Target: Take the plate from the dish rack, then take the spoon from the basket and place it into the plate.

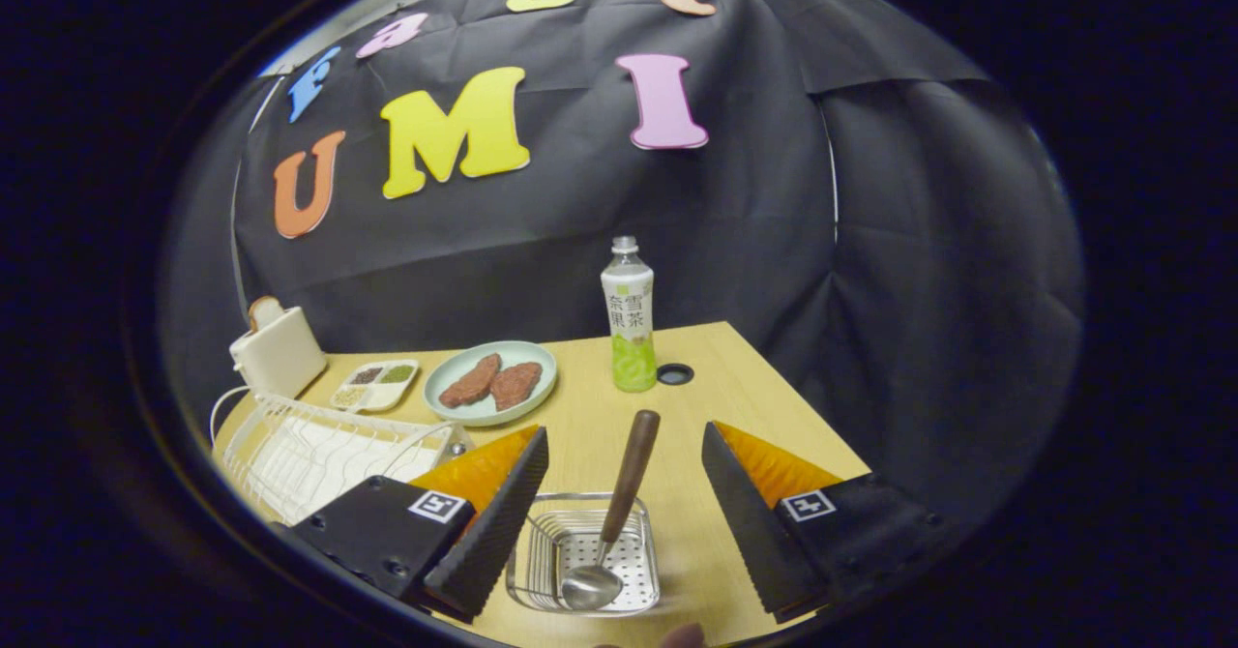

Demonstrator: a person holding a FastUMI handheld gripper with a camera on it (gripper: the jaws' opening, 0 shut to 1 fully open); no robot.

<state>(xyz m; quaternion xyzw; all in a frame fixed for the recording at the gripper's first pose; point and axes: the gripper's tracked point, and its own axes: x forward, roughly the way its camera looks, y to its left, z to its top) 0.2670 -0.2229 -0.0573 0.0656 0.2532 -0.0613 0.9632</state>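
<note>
claw (624,513) released, fingers wide apart above basket (584,551) | spoon (611,522) leaning in basket between fingers, near counter's (706,377) front edge | plate (490,382) with meat mid-counter | risk: slanted handle slips on closing, basket tips.

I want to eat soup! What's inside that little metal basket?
A spoon stands in the basket, bowl down, its brown handle leaning out. The open gripper has a finger on each side. The left finger covers one basket corner.

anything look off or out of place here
The plate already sits on the table, holding two brown meat-like pieces, where the spoon should go. The spoon leans in the basket between the open tool fingers.
</note>
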